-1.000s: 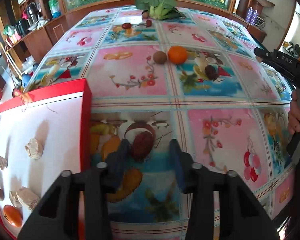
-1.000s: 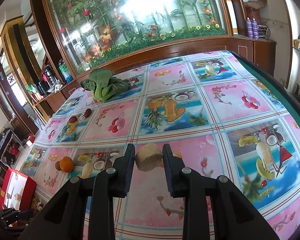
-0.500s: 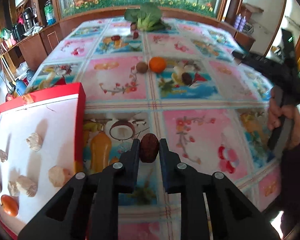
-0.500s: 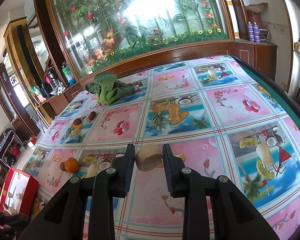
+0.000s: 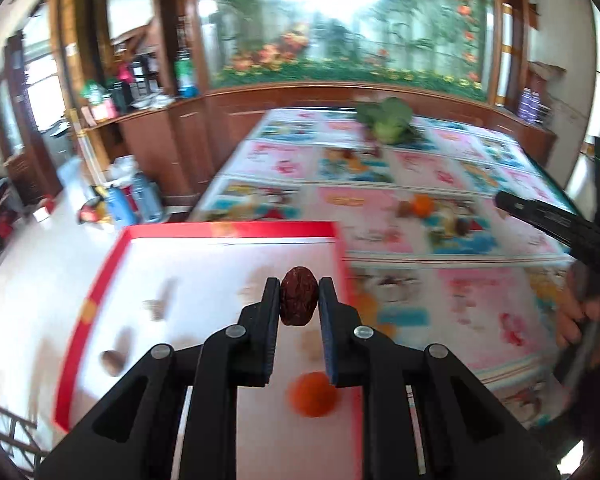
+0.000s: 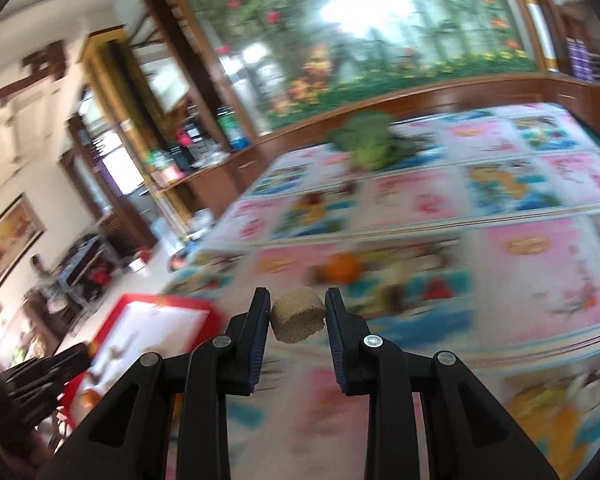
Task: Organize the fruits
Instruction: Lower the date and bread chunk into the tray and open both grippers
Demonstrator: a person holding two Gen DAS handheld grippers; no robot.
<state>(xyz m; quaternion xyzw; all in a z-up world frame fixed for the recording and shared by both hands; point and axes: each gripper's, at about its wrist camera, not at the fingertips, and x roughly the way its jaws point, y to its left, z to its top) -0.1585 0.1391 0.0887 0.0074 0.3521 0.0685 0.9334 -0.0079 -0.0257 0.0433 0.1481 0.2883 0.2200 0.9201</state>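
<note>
Pinching date [image 5: 298, 301], left tool [image 5: 298, 304] now over red tray [image 5: 227, 229]; right tool [image 6: 297, 314] grips tan chunk [image 6: 298, 314].

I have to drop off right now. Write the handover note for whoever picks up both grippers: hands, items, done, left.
Left gripper: shut on a dark red wrinkled fruit, held above the red-rimmed white tray.
Right gripper: shut on a tan cylindrical piece, over the patterned table, tray off to its left.
In the tray: an orange-red fruit, a small brown one and a few pale pieces, blurred.
Still on the table: an orange with small dark fruits beside it, and a leafy green vegetable at the far end.
Left: set down both held items, then collect the remaining fruit.
</note>
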